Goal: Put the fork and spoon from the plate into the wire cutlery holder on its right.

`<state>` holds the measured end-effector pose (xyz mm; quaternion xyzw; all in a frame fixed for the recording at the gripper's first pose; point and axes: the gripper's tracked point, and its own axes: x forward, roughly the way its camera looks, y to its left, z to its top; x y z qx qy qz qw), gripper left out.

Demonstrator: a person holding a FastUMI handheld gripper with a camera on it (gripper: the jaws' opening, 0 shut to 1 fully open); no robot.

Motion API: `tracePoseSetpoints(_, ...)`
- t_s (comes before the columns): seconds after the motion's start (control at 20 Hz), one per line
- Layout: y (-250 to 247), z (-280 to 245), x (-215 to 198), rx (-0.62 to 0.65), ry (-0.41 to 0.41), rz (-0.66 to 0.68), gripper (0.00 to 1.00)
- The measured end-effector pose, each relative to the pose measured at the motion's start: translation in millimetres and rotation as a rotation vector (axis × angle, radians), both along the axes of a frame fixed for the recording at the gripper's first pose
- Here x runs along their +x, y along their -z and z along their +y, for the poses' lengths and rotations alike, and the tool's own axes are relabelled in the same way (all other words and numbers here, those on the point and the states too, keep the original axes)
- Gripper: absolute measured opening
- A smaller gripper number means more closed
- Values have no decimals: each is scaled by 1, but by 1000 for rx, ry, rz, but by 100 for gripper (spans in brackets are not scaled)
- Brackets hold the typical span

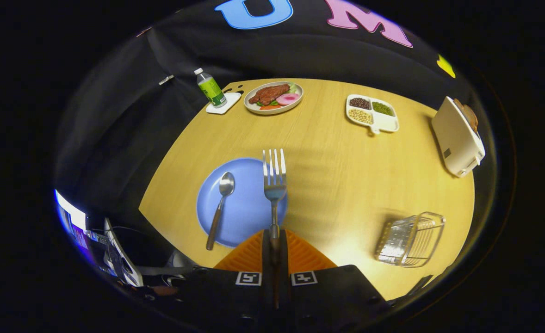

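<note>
Steel fork [274, 178] pinched in the tool [275, 240], tines ahead, above the blue plate [242, 208].

One fork [275, 178], one spoon [220, 209], one blue plate [242, 208], one wire holder [410, 240] at lower right, one bottle [210, 88], one coaster [223, 103], one plate of food [273, 97], one divided dish [372, 113], one toaster [457, 137], two orange fingers [249, 255] closed on the fork, one surface [337, 166]

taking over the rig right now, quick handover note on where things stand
Hand-held gripper: shut on the fork, held by its handle, tines pointing ahead, lifted over the blue plate's right edge.
Spoon: lying on the plate, left of the fork.
Wire cutlery holder: on the table right of the plate, nothing in it.
Done: fork picked up.
Left: drop fork in the holder, then fetch the spoon.
</note>
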<state>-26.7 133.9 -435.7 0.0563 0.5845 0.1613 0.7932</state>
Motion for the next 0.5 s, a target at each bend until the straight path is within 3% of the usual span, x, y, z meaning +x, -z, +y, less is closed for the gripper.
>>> tracePoseSetpoints(0.3,-36,-117,-17,-61,-13,112,9)
tracePoseSetpoints(0.5,-33,-184,-40,-139,-20,270,9)
